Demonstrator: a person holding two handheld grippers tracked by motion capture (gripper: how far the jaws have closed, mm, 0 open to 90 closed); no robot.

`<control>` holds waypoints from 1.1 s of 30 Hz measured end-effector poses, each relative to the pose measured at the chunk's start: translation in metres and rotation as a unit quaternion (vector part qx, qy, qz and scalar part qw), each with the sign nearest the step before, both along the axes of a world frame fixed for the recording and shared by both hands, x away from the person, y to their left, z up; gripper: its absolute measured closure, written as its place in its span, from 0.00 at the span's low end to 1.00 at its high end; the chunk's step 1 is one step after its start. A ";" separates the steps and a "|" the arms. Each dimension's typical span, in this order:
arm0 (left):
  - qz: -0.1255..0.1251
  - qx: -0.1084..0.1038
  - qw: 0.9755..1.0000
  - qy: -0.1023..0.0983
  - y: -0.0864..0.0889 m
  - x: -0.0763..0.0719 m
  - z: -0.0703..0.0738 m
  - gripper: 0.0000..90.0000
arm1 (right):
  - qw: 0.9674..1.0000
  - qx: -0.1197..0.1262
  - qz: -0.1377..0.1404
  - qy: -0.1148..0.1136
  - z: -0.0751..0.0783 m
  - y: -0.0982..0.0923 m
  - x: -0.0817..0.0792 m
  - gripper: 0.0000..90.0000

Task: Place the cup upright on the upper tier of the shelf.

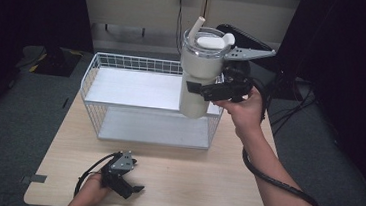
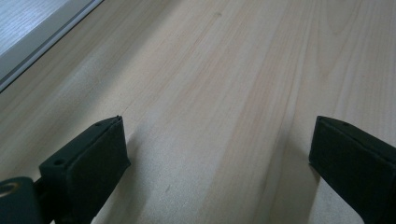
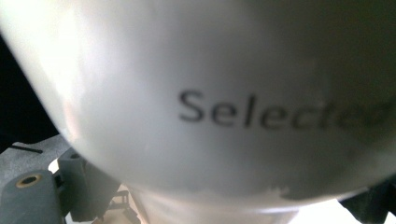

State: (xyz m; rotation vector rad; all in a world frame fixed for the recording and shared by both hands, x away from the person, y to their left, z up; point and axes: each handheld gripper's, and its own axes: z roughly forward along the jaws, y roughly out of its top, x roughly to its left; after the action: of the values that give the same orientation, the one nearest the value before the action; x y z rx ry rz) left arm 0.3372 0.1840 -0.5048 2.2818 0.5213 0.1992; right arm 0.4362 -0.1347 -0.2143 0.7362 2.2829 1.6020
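I hold white tumbler in air over right end of wire basket, upright so lid and straw stay on top. Right gripper fingers pinch narrow lower body from side. Left gripper rests on near worktop, fingers spread, out of way.

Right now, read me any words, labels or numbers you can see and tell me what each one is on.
"Selected": dark lettering on the white tumbler, seen in the right gripper view; its last letters blur toward the picture's edge.
Nothing readable on the wire basket or the table.
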 end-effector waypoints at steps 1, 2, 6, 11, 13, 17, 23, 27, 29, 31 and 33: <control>0.000 0.000 1.000 0.000 0.000 0.000 0.000 0.04 | 1.000 0.000 0.000 0.000 0.000 0.000 0.000 0.11; 0.000 0.000 1.000 0.000 0.000 0.000 0.000 0.04 | 1.000 -0.003 0.000 -0.001 0.001 0.002 0.001 0.10; 0.000 0.000 1.000 0.000 0.000 0.000 0.000 0.04 | 1.000 0.002 -0.006 -0.002 0.001 0.004 0.005 0.11; 0.000 0.000 1.000 0.000 0.000 0.000 0.000 0.04 | 1.000 0.002 -0.007 -0.003 0.001 0.007 0.009 0.11; 0.000 0.000 1.000 0.000 0.000 0.000 0.000 0.04 | 1.000 -0.003 -0.009 -0.004 0.002 0.009 0.011 0.10; 0.000 0.000 1.000 0.000 0.000 0.000 0.000 0.04 | 1.000 -0.009 -0.012 -0.006 0.001 0.013 0.016 0.10; 0.000 0.000 1.000 0.000 0.000 0.000 0.000 0.04 | 1.000 -0.016 -0.021 -0.004 -0.001 0.020 0.025 0.10; 0.000 0.000 1.000 0.000 0.000 0.000 0.000 0.04 | 1.000 -0.017 -0.024 -0.007 -0.001 0.022 0.028 0.10; 0.000 0.000 1.000 0.000 0.000 0.000 0.000 0.04 | 0.999 -0.018 -0.027 -0.009 0.000 0.023 0.030 0.11; 0.000 0.000 1.000 0.000 0.000 0.000 0.000 0.04 | 0.999 -0.020 -0.030 -0.011 0.000 0.024 0.031 0.11; 0.000 -0.001 1.000 0.000 0.000 0.000 0.000 0.04 | 0.999 -0.021 -0.031 -0.012 0.001 0.025 0.033 0.10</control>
State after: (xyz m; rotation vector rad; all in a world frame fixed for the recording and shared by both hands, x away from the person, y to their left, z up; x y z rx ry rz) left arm 0.3371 0.1839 -0.5048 2.2801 0.5219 0.1996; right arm 0.4694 -0.1100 -0.2134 0.7656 2.2468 1.5217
